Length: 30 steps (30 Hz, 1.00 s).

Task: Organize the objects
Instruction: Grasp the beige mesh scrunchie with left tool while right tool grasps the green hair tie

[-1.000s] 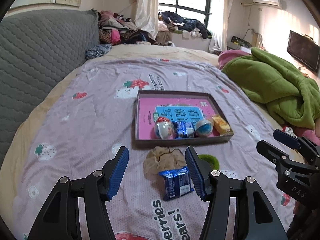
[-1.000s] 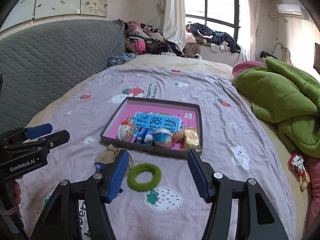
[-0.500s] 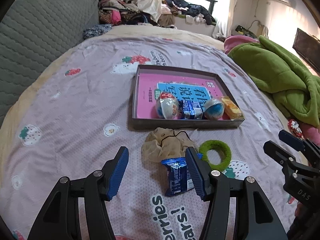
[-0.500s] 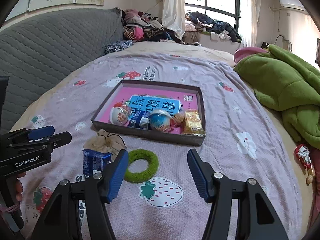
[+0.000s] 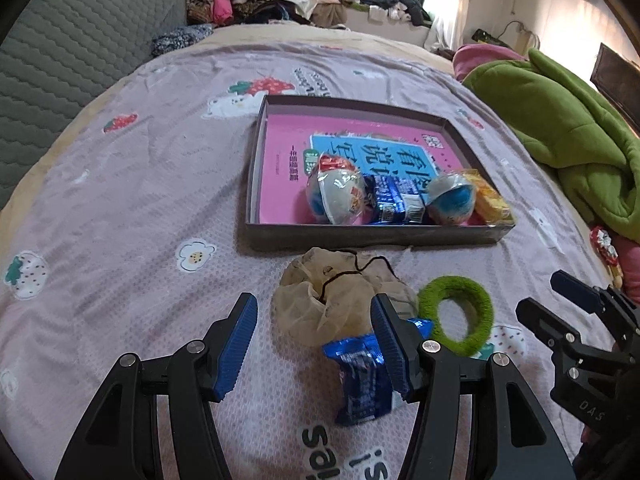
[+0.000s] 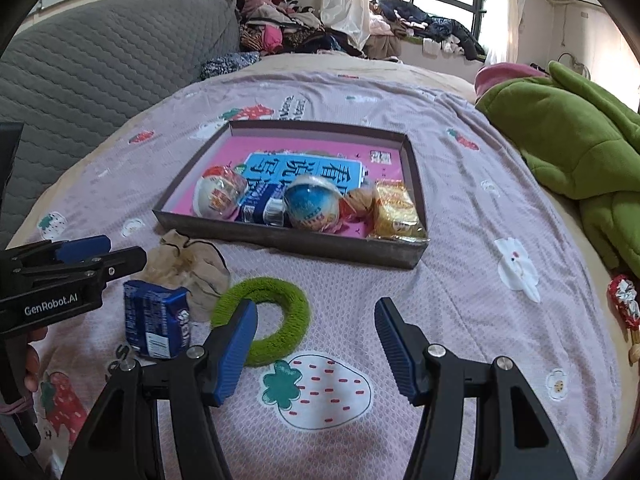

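Both wrist views looked down on a bed point(image 5: 120, 208) covered by a lilac strawberry-print sheet. A shallow dark tray point(image 5: 360, 236) lay on the sheet; it held a pink book point(image 5: 288, 160), two wrapped toy balls (one white and red point(image 5: 336, 196), one blue point(image 5: 452, 200)), a blue packet between them, and a yellow snack packet point(image 5: 490, 202) at the tray's right end. Three items lay on the sheet just in front of the tray: a beige mesh pouch point(image 5: 332, 296) with a dark drawstring, a blue snack wrapper point(image 5: 360, 380) touching the pouch's near edge, and a green ring-shaped hair tie point(image 5: 456, 314) just right of the pouch. The left gripper point(image 5: 314, 344) was spread, nothing pinched, its fingers framing the pouch and wrapper. The right gripper point(image 6: 316, 344) was likewise spread and empty, its left finger point(image 6: 234, 348) overlapping the green ring in view; contact could not be told. A green blanket point(image 6: 568, 140) lay heaped at the right.
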Available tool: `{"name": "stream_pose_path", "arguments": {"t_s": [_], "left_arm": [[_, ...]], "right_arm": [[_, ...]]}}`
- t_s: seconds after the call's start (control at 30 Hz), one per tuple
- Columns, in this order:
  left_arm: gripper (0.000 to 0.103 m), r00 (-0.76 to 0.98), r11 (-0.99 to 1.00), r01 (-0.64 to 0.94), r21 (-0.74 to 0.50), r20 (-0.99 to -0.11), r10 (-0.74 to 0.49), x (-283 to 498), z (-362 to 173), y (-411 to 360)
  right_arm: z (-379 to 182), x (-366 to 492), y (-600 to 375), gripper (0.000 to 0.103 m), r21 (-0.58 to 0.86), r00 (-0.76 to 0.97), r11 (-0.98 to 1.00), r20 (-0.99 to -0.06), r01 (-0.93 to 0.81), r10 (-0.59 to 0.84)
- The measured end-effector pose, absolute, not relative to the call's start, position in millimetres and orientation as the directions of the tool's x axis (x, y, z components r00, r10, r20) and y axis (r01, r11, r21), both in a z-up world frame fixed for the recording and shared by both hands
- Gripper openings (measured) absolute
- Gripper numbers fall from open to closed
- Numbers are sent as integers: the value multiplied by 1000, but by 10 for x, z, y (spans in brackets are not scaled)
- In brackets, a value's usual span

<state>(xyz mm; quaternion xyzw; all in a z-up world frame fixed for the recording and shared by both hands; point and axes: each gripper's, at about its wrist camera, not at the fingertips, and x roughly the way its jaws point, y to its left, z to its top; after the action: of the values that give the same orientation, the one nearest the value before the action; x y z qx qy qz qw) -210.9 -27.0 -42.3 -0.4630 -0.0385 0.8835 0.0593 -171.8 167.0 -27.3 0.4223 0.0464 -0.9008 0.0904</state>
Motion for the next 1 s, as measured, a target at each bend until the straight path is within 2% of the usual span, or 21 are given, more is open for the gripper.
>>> {"name": "stream_pose_path", "arguments": {"t_s": [1.0], "left_arm": [[61, -453, -987, -64, -146, -877, 159, -2740, -979, -179]], "right_arm": [[-935, -2190, 1538, 60, -2, -517, -982, -850, 191, -99]]}}
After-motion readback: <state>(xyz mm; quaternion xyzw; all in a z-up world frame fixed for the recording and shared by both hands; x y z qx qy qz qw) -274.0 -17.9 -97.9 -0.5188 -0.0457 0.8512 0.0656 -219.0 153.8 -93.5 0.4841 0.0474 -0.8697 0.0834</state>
